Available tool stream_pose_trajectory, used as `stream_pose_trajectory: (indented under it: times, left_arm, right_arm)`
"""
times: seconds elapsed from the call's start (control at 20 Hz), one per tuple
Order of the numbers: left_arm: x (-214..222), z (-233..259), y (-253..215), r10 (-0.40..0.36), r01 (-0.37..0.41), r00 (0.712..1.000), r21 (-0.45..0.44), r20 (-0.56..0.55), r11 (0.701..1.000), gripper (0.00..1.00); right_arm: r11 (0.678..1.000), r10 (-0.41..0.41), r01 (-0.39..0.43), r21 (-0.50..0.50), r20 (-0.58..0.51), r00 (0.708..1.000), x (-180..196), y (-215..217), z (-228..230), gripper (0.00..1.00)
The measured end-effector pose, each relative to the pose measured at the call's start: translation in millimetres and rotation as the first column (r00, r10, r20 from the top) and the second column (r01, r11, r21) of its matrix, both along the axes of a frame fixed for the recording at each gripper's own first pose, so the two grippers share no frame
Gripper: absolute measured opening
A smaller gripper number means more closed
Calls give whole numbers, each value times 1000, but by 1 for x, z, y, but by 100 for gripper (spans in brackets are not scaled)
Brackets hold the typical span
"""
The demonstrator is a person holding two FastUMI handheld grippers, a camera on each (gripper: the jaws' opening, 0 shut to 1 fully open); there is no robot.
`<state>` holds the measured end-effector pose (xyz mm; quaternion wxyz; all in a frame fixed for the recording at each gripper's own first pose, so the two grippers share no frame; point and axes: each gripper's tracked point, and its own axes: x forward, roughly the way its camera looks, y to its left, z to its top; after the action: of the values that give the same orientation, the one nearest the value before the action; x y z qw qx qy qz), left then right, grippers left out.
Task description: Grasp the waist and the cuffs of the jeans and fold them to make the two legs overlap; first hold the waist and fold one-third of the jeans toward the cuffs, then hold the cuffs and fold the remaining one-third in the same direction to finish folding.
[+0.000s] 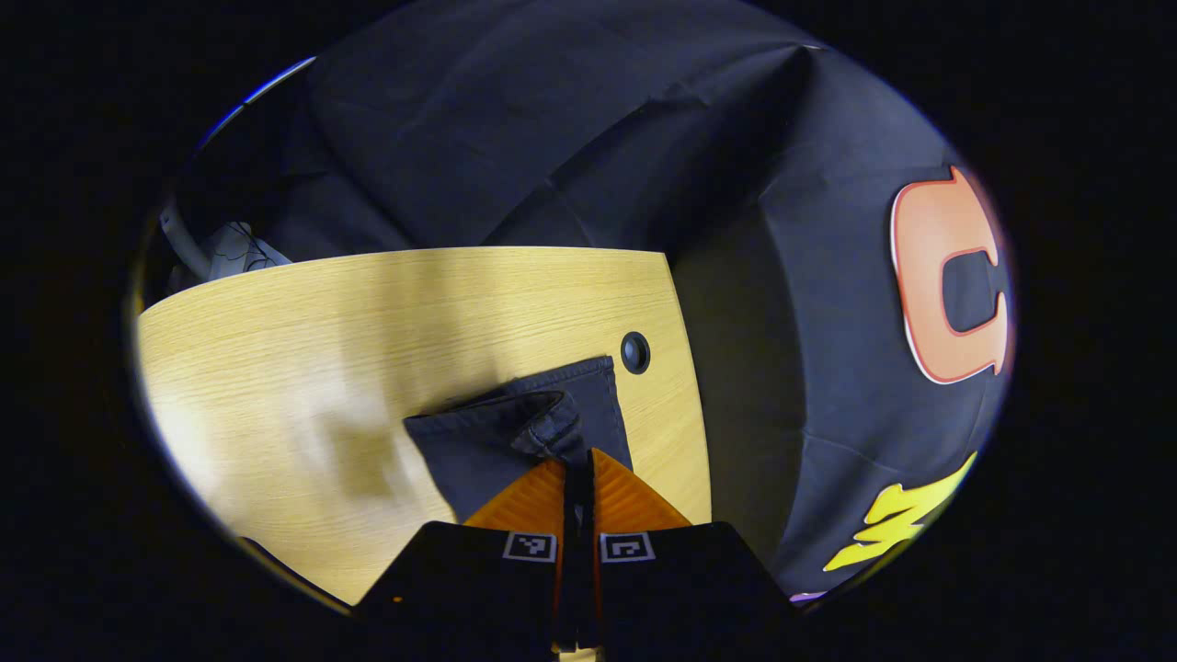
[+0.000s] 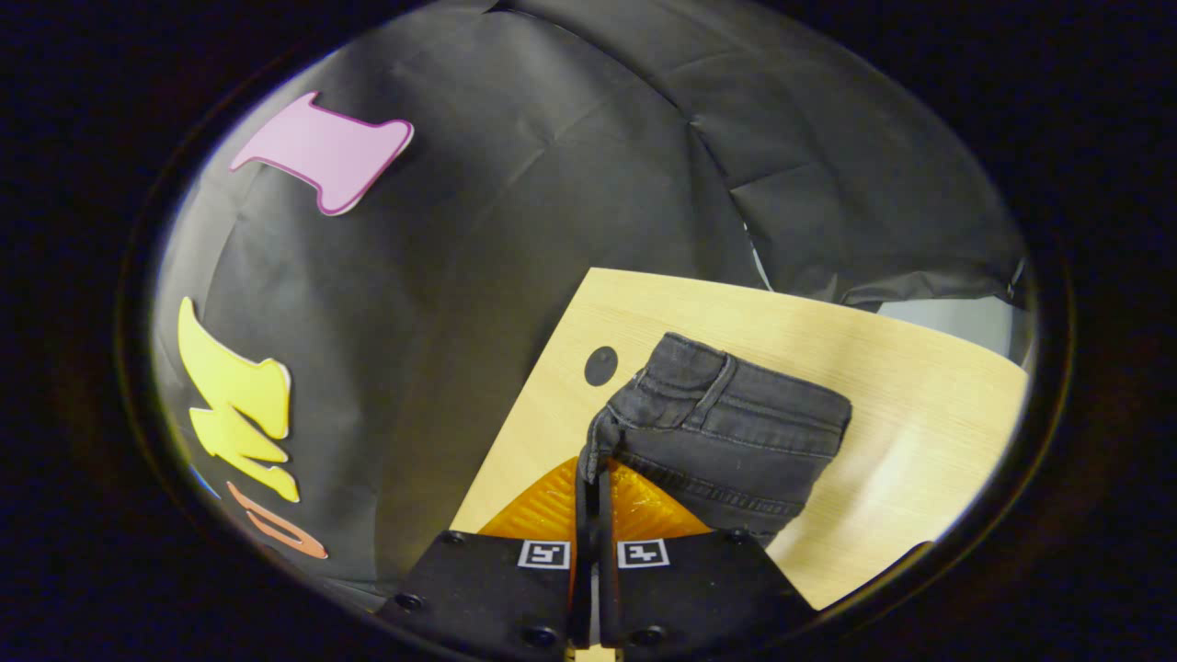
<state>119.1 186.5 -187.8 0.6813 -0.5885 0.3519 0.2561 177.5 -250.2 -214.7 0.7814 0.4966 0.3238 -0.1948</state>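
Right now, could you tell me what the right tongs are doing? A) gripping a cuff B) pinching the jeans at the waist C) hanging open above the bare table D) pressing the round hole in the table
B: the right tongs are closed on the waistband corner of the jeans.

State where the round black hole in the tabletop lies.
In the left gripper view, the hole sits near the table's right edge, just beside the jeans.

Bright overhead light washes the wooden table (image 1: 303,331) with soft glare patches. Both views bow strongly at their edges. The backdrop stays dim, with shadow beside the table.
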Motion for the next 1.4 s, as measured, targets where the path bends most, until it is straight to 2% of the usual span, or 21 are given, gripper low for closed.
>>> stream_pose_trajectory:
  times: [0.15, 0.25, 0.3, 0.35, 0.4, 0.65, 0.8, 0.85, 0.9, 1.0, 1.05, 1.15, 1.2, 1.3, 1.4]
  left_arm:
    - [28, -20, -6, -2, 2, 999, -11, -37, 1000, 4]
    - [40, -31, -6, -31, 31, 998, 9, -58, 999, 3]
    - [46, -33, -7, -44, 45, 997, 19, -62, 999, 4]
    - [52, -37, -7, -68, 71, 995, 36, -67, 997, 3]
    - [58, -42, -8, -77, 80, 995, 45, -66, 996, 4]
    - [67, -62, -13, -132, 138, 989, 97, -62, 986, 5]
    - [71, -65, -12, -139, 143, 989, 93, -49, 985, 12]
    - [72, -66, -10, -147, 152, 988, 114, -46, 982, 20]
    - [71, -65, -3, -154, 161, 987, 171, -56, 972, 28]
    - [77, -68, 1, -169, 176, 984, 277, -49, 945, 76]
    - [72, -45, 12, -185, 188, 982, 309, -41, 932, 100]
    - [70, -28, 19, -221, 214, 975, 367, -24, 905, 99]
    - [70, -11, 21, -255, 235, 967, 426, -10, 874, 99]
    - [68, 26, 24, -326, 264, 945, 552, 15, 791, 99]
    - [70, 71, 15, -413, 271, 909, 677, 54, 684, 99]
  right_arm:
    - [1000, -22, 22, -7, -23, 999, 21, -1, -22, 4]
    - [1000, -19, 18, -25, -39, 999, 30, -1, -32, 5]
    - [999, -13, 12, -31, -47, 999, 34, 0, -37, 0]
    - [999, -2, -1, -49, -62, 998, 41, 1, -46, 0]
    - [998, 7, -11, -60, -72, 997, 43, 1, -51, 5]
    - [997, 16, -23, -80, -98, 995, 46, 2, -58, 4]
    - [996, 17, -26, -80, -108, 994, 46, 3, -59, 4]
    - [997, 16, -24, -78, -111, 994, 46, 2, -59, 4]
    - [997, 15, -24, -78, -112, 994, 45, 3, -60, 8]
    - [997, 14, -24, -79, -115, 993, 46, 2, -60, 4]
    - [996, 16, -26, -85, -120, 993, 45, 1, -60, 8]
    - [995, 18, -30, -90, -125, 992, 45, 2, -61, 0]
    - [995, 18, -29, -90, -126, 992, 45, 3, -61, 5]
    - [996, 15, -26, -91, -124, 992, 45, 2, -61, 4]
    - [996, 16, -26, -81, -122, 992, 45, 4, -60, 8]
